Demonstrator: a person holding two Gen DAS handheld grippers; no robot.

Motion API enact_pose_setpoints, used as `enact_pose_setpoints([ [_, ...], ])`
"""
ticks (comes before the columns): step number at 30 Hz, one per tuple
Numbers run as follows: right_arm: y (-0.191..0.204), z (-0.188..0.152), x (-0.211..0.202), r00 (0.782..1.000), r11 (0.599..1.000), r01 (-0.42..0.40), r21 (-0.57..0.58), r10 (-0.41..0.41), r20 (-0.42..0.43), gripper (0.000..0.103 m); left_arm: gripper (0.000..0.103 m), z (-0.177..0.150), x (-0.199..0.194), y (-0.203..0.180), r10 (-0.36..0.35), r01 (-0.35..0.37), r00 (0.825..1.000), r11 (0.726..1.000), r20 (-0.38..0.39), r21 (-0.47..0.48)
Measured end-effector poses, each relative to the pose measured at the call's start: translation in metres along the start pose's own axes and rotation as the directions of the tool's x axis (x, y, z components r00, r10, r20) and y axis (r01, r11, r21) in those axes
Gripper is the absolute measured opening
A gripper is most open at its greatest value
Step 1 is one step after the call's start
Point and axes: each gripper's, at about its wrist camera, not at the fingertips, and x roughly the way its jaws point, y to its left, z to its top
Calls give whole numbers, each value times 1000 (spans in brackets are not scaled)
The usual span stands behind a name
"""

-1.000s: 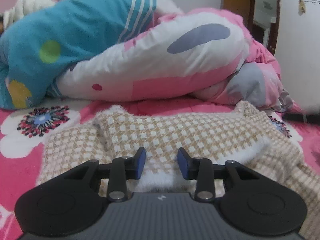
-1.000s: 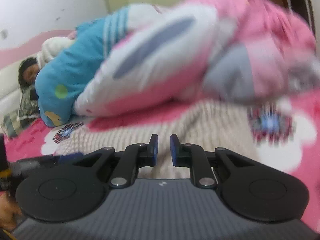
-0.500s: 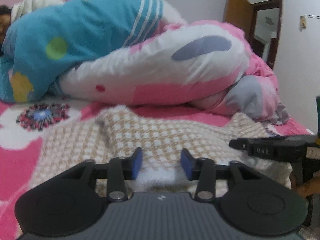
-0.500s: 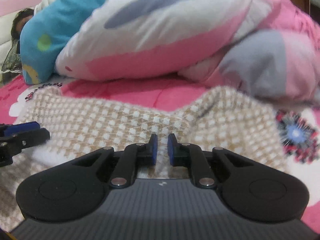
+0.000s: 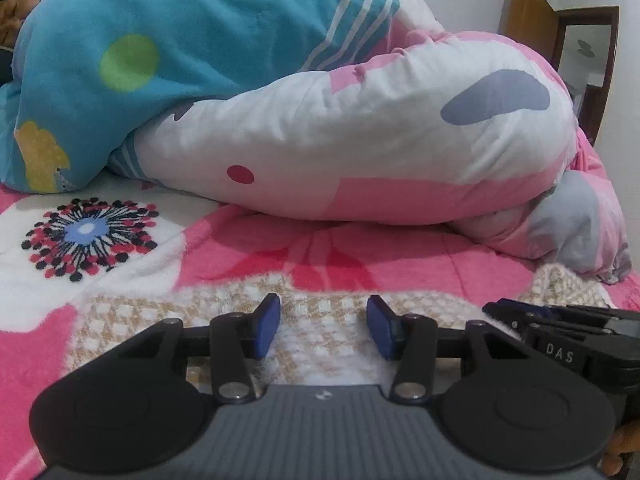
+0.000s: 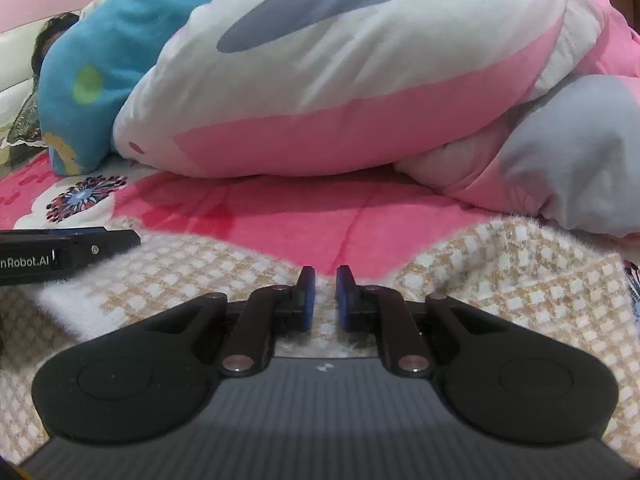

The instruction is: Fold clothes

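Observation:
A fuzzy beige-and-white checked garment (image 5: 140, 320) lies flat on the pink bed. My left gripper (image 5: 324, 322) hovers low over its far edge, open, with nothing between the blue pads. My right gripper (image 6: 325, 292) sits to its right on the same garment (image 6: 500, 280). Its pads stand nearly together, with fuzzy cloth seeming to run up between them where the garment's edge dips. To the right of that dip the cloth bulges up in a fold. Each gripper shows in the other's view: the right gripper (image 5: 504, 310), the left gripper (image 6: 120, 238).
A bulky pink-and-white duvet (image 5: 360, 128) and a blue blanket (image 5: 180, 40) are heaped just beyond the garment. A person (image 5: 12, 4) lies under the blanket at the far left. A strip of pink flowered bedspread (image 5: 380, 256) lies between garment and duvet. A wooden door (image 5: 528, 4) stands back right.
Both grippers moved forward and lower, so the garment's far edge now lies at the fingertips. The left jaws opened wider. The right gripper came in beside the left, its narrow gap unchanged.

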Motion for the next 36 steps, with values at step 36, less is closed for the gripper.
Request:
enact_pose_setpoints([
  [36,91,-104,-297,997,998,-38,59,41,-65,50,90,-111,-270,-39,-84,116,988,958,-131,262],
])
